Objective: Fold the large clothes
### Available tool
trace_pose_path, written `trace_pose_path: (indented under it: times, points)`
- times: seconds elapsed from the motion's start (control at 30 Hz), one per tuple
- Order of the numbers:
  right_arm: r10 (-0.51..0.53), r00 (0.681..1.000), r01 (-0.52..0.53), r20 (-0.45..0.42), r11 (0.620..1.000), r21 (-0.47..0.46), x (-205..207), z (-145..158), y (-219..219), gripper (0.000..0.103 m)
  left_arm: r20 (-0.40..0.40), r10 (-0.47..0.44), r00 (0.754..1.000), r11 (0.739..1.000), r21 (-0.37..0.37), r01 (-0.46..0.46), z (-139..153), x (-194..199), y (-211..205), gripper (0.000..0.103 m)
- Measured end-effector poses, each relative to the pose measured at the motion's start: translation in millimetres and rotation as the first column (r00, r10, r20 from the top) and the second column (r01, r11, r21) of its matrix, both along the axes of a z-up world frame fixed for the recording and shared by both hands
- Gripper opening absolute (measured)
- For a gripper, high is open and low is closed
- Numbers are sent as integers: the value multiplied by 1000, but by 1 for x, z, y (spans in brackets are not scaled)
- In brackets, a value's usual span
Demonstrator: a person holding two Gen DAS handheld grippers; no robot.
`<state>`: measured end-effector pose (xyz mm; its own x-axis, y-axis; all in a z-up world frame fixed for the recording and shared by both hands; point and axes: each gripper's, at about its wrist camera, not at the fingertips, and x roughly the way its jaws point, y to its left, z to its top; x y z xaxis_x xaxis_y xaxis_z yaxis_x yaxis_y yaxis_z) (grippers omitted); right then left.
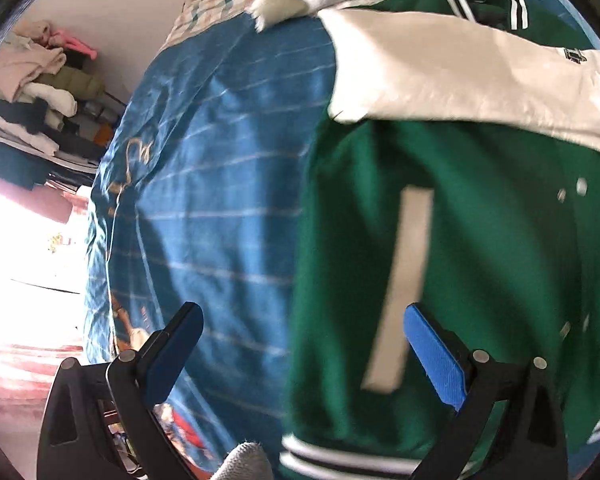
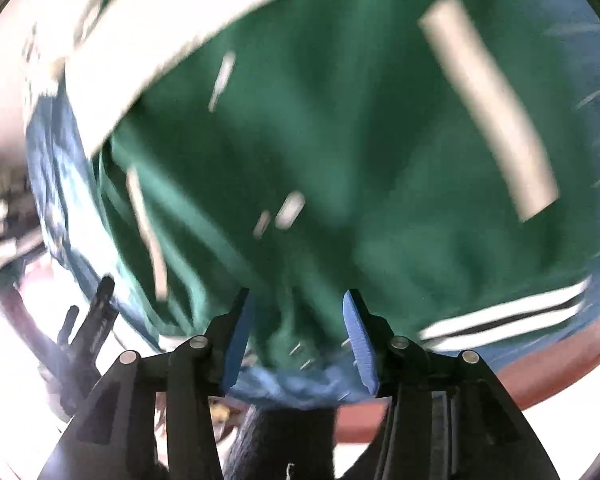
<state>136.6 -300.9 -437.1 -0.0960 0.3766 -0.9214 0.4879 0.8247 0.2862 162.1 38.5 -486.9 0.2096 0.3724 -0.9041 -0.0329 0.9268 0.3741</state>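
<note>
Both grippers hang released over the bed: the left gripper (image 1: 304,320) has its jaws spread wide and empty, the right gripper (image 2: 296,320) stands half apart above bunched green cloth that its pads do not pinch. Blue striped bedsheet (image 1: 204,184) lies bare and smooth leftward to the mattress edge; the green jacket (image 1: 480,240), soft, with white sleeve (image 1: 460,76) and striped ribbed hem (image 2: 508,316), lies flat on it

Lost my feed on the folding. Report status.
Left gripper open, holding nothing. Right gripper open over the hem, no grip. Green jacket flat on blue bedspread, white sleeve folded across. Nothing in the way.
</note>
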Motion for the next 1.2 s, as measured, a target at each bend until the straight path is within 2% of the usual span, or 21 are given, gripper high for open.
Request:
trace_pose_path:
  times: [0.1,0.2,0.27,0.37,0.4,0.43,0.53,0.63,0.73,0.8,0.87,0.9,0.93,1.0,1.07,1.1,1.13,1.17,1.2]
  points:
    - [-55,996,61,64,994,-92,30,3,-88,49,33,13,999,1000,13,-13,-7,18,-36,103]
    - [-110,987,123,114,985,-118,57,-17,-163,49,47,16,999,1000,26,-17,-26,37,-74,103]
    - [-143,982,156,127,982,-103,78,-32,-214,49,67,5,998,995,95,-11,-46,52,-98,103]
    - [-114,984,125,136,989,-77,113,-65,-249,49,38,-9,999,980,200,2,-78,64,-115,103]
    - [-74,989,87,126,991,-99,119,-75,-256,44,24,-12,1000,976,220,6,-90,66,-117,103]
    - [-53,993,69,105,985,-159,120,-80,-263,16,40,-27,999,970,244,17,-95,65,-119,103]
    - [-72,995,79,75,992,-101,122,-91,-284,15,94,-62,994,954,297,31,-94,57,-126,103]
    - [-21,998,25,57,997,-71,126,-80,-288,16,128,-9,992,956,292,-29,-93,54,-124,103]
    - [-12,999,11,50,1000,28,115,-72,-291,33,129,58,990,965,245,-89,-90,58,-118,103]
    - [22,1000,-23,15,997,76,97,-75,-287,37,126,97,987,969,213,-123,-90,61,-113,103]
    - [93,994,-90,-65,995,50,73,-86,-281,35,120,111,987,971,196,-133,-88,62,-110,103]
    - [101,992,-99,-79,995,29,65,-92,-282,21,114,108,988,973,190,-128,-87,62,-109,103]
    - [102,992,-101,-71,995,12,57,-95,-283,18,104,105,989,977,176,-122,-84,60,-108,103]
    - [135,990,-138,-50,990,-42,54,-84,-283,17,81,99,992,981,160,-111,-77,54,-106,103]
    - [168,983,-172,-67,983,-63,51,-69,-282,20,83,97,992,980,166,-110,-60,38,-109,103]
    - [195,977,-201,-86,977,-65,46,-60,-283,29,83,94,992,978,179,-107,-49,28,-111,103]
    - [209,974,-215,-87,974,-73,43,-54,-285,44,85,87,993,977,188,-102,-44,21,-115,103]
    - [226,972,-232,-69,968,-93,39,-44,-287,52,82,78,994,974,207,-93,-35,9,-121,103]
    - [257,966,-260,-38,959,-115,34,-31,-289,67,75,73,995,969,229,-88,-29,-1,-126,103]
